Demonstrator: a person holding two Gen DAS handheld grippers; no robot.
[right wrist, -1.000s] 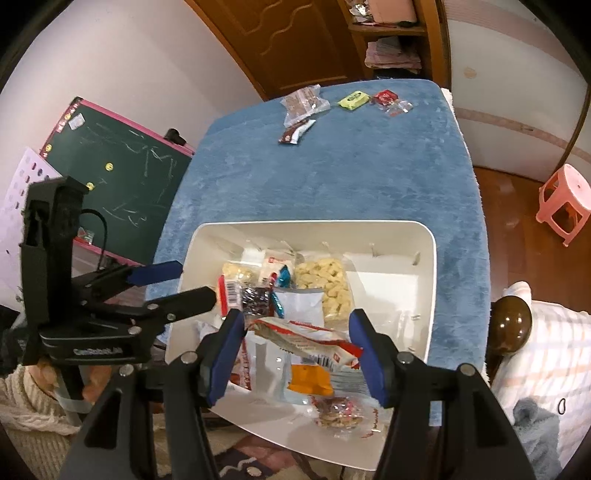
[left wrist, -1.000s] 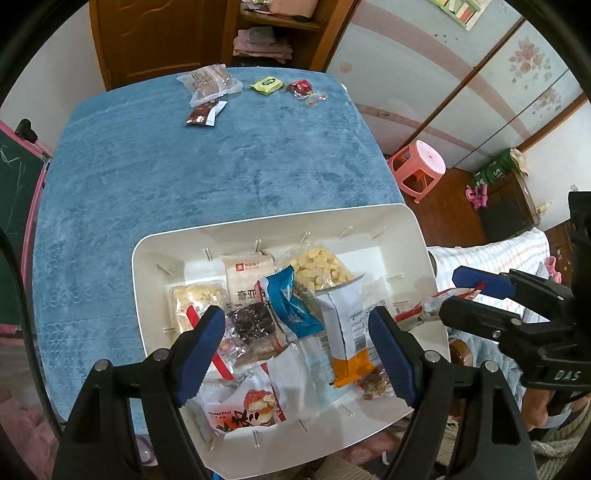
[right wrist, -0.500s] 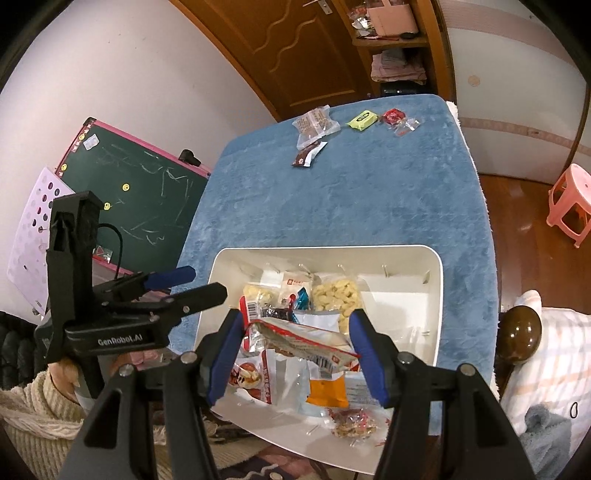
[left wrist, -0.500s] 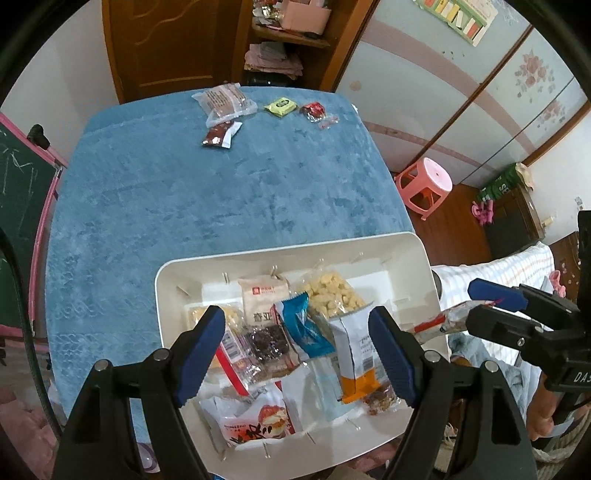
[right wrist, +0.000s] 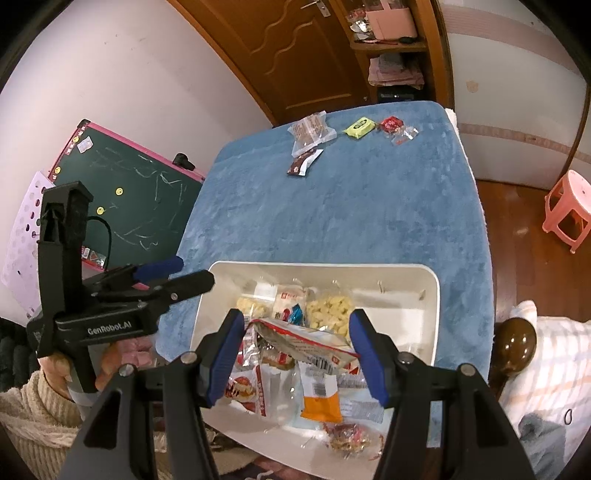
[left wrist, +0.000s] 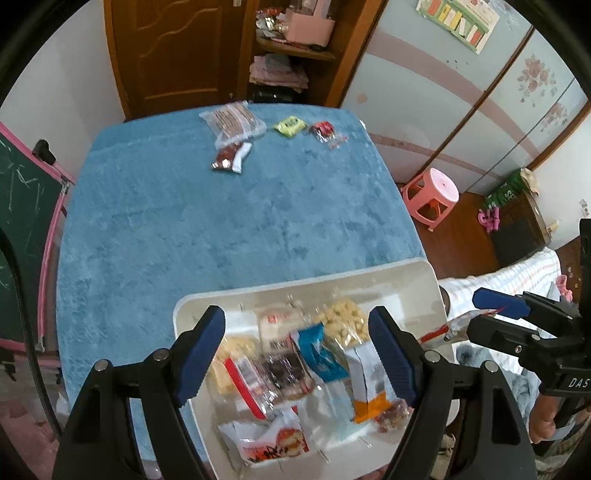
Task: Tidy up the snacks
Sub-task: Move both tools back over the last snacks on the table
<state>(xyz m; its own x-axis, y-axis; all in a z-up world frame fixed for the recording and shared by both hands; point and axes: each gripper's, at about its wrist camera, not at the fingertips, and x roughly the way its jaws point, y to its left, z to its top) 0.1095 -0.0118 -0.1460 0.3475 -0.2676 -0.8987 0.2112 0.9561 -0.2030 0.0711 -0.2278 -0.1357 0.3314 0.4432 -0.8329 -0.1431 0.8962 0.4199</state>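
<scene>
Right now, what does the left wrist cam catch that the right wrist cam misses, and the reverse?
Only the left wrist view: a wall poster and a dark cabinet past the pink stool.

Only the right wrist view: the full span of the red-and-white packet held across the right hand-held gripper, a cream sleeve, and a brown knob.

Both: the white tray of snacks, blue tablecloth, four snacks at the far edge including a green pack, and the chalkboard.

"GenRobot.AI" stands in white on the left gripper's body [right wrist: 110, 326], lower left; "DAS", cut off, on the right gripper's body [left wrist: 574, 382], lower right.
</scene>
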